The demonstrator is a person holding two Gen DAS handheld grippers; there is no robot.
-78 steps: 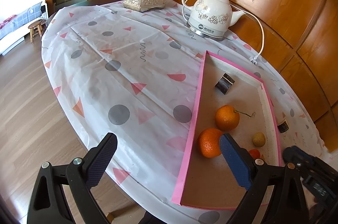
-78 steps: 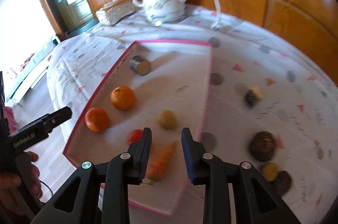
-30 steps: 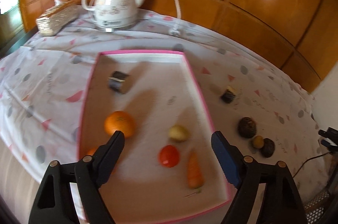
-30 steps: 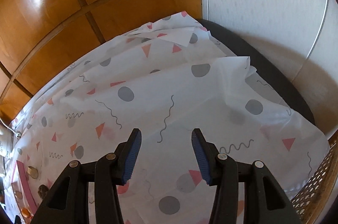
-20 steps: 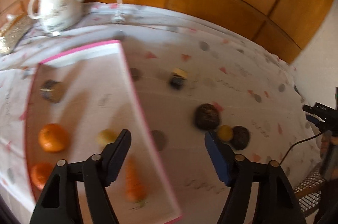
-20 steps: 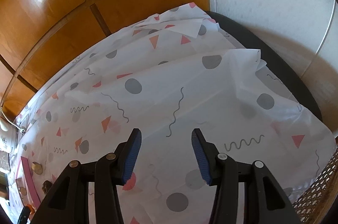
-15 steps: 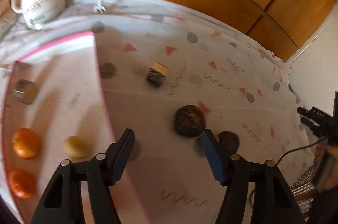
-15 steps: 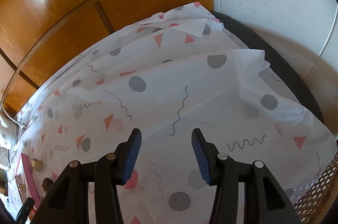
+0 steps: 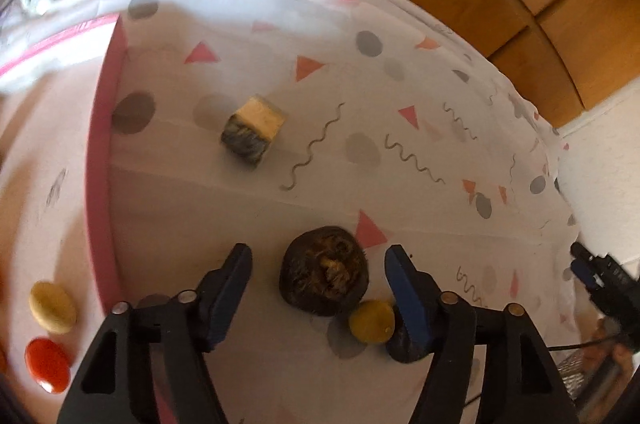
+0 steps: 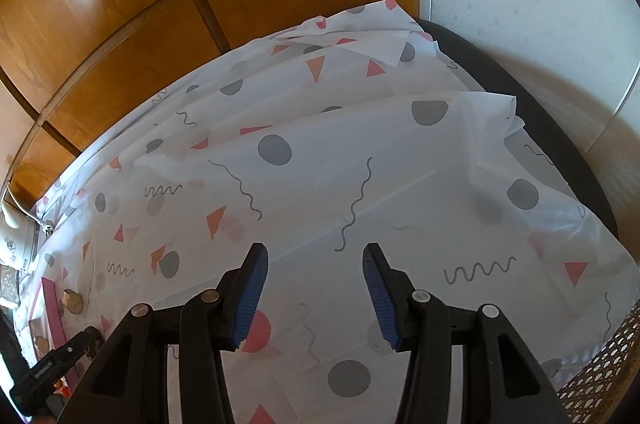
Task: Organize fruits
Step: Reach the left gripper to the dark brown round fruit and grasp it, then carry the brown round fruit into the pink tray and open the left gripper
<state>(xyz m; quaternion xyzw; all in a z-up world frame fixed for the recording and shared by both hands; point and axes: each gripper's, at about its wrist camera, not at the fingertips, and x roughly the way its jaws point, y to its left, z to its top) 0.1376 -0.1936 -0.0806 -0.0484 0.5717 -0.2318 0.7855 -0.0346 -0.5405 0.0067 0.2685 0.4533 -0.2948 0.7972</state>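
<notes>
While the pink tray already holds several pieces, this is how the moment reads:

Step in hand: reaching for a loose fruit on the counter [image 9: 400,127]; the grasp is not yet made.

Left hand-held gripper [image 9: 318,274]: jaws apart, having just been opening a little; it points steeply down with the dark round fruit [image 9: 325,276] between the fingers, and neither pad touches it.

Dark round fruit: on the patterned cloth, outside the tray and near its long side; brown and rough, with a paler tuft on top.

Neighbours: a small yellow fruit [image 9: 372,320] touches it on the lower right, and another dark piece [image 9: 402,344] lies mostly hidden behind the right finger, so what it is I cannot tell.

Pink tray [image 9: 98,191]: at the left edge of the left wrist view; a pale yellow fruit [image 9: 52,307] and a red one [image 9: 47,364] lie inside.

Cut block [image 9: 253,128]: farther up the cloth, well apart from the gripper.

Right hand-held gripper [image 10: 316,294]: jaws apart and empty, over bare cloth near the counter's far end.

Next move, as I judge it: lower the left gripper, close across the dark fruit's middle, lift and carry it to the tray.

Risk: the right finger may nudge or catch the yellow fruit as it closes.
</notes>
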